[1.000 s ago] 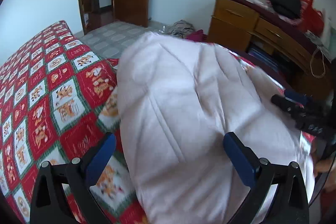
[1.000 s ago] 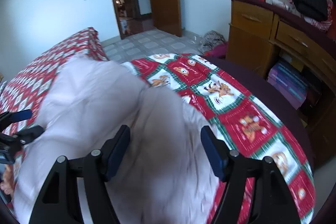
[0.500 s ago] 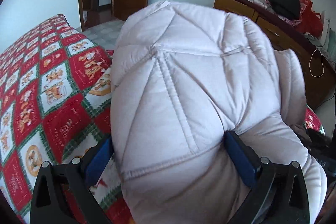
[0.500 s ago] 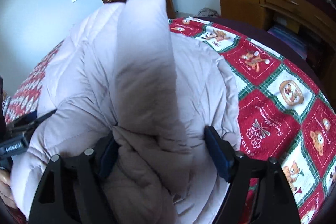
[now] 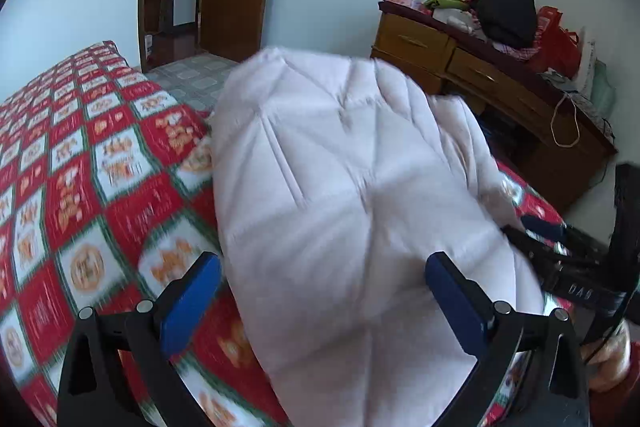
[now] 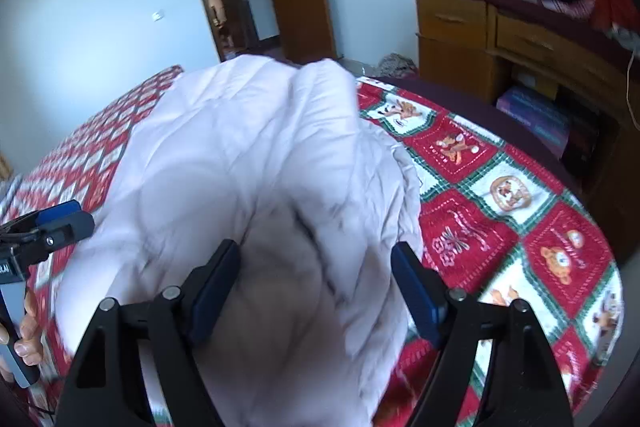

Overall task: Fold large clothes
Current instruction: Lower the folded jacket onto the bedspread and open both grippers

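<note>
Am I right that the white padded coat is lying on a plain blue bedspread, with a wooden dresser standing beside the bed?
Not quite: the bedspread is a red, white and green check, as the right wrist view shows. The coat and dresser are as you say.

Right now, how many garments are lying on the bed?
1: a white padded coat bunched on the red patterned bedspread, between both grippers. Anything under it would be hidden.

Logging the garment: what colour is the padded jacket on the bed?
White, quilted jacket; clearest in the left wrist view.
</note>
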Available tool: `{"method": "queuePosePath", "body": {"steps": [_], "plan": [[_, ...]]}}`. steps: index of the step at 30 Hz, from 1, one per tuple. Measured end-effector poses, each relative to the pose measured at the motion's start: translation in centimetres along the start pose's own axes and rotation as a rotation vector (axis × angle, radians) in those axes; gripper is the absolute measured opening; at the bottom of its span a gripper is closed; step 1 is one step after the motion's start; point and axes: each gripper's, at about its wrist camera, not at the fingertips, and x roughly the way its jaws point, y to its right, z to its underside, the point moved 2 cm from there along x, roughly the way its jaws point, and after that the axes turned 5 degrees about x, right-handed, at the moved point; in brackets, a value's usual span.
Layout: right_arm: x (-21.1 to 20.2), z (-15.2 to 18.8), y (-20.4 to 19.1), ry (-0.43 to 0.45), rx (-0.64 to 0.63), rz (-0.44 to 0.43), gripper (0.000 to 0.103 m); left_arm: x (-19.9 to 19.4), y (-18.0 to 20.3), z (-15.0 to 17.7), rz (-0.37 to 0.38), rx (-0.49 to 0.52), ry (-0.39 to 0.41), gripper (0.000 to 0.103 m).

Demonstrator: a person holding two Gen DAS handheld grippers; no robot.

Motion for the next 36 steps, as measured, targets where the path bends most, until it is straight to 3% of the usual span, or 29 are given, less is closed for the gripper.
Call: {"method": "queuePosePath", "body": {"steps": [7, 10, 15, 21, 27, 31, 36], "plan": [[2.4, 1.8, 1.8, -0.063, 0.051, -0.039, 0.081, 2.3, -0.2, 2.0, -0.008, -0.039, -0.013, 0.102], [3.3, 2.4, 1.8, -0.071, 0.058, -0.04, 0.086, 3.3, -0.3, 2.4, -0.025, -0.039, -0.014, 0.102], [2.3, 2.4, 1.9, -0.081, 0.081, -0.029, 0.09, 2.7, -0.8, 2.8, -0.01, -0.147, -0.036, 0.102], [-3.3, 1.7, 0.3, 0.08, -0.046, 0.052, 0.091, -2.9, 0.1, 2.7, -0.072, -0.162, 0.056, 0.102], [-8.7, 0.4, -1.1, 0.217, -0.046, -0.015, 0.103, -9.2, 2.9, 1.5, -0.227, -0.045, 0.205, 0.102], [-11.1, -0.1, -2.5, 0.26, -0.052, -0.057, 0.103, -12.4, 4.4, 1.3, -0.256, -0.04, 0.26, 0.102], [-13.8, 0.0, -3.4, 0.326, -0.096, -0.069, 0.103, -15.2, 5.9, 1.2, -0.354, -0.038, 0.309, 0.102]]}}
